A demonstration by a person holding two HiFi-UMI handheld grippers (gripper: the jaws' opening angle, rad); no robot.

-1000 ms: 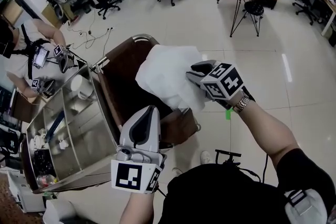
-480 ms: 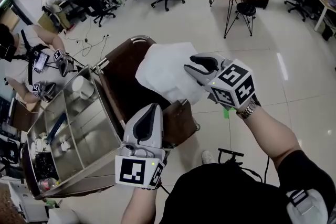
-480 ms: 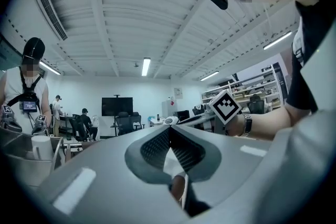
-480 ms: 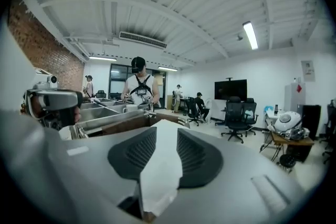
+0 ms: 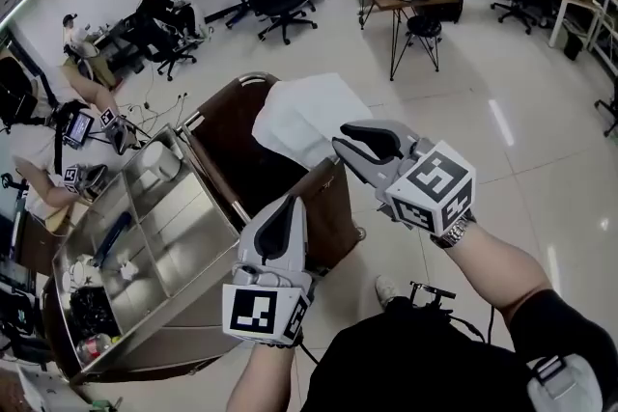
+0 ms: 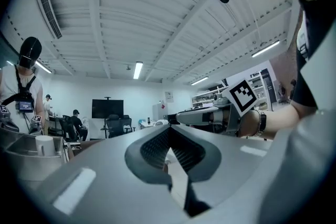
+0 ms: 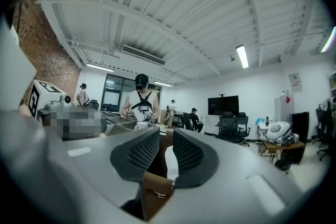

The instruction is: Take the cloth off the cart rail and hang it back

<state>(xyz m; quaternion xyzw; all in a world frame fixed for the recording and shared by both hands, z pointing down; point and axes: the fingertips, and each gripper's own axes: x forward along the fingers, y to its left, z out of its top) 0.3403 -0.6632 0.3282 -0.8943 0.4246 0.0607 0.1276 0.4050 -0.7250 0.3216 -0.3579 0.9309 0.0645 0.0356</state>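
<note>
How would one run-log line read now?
cloth: draped on cart rail | right gripper: off cloth, jaws just closing, empty | left gripper: jaws together

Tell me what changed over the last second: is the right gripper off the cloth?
Yes. The right gripper drew back and up off the white cloth; its jaws have just been closing a little, with nothing between them. The left gripper shifted slightly, shut. The cloth stayed draped over the cart rail.
</note>
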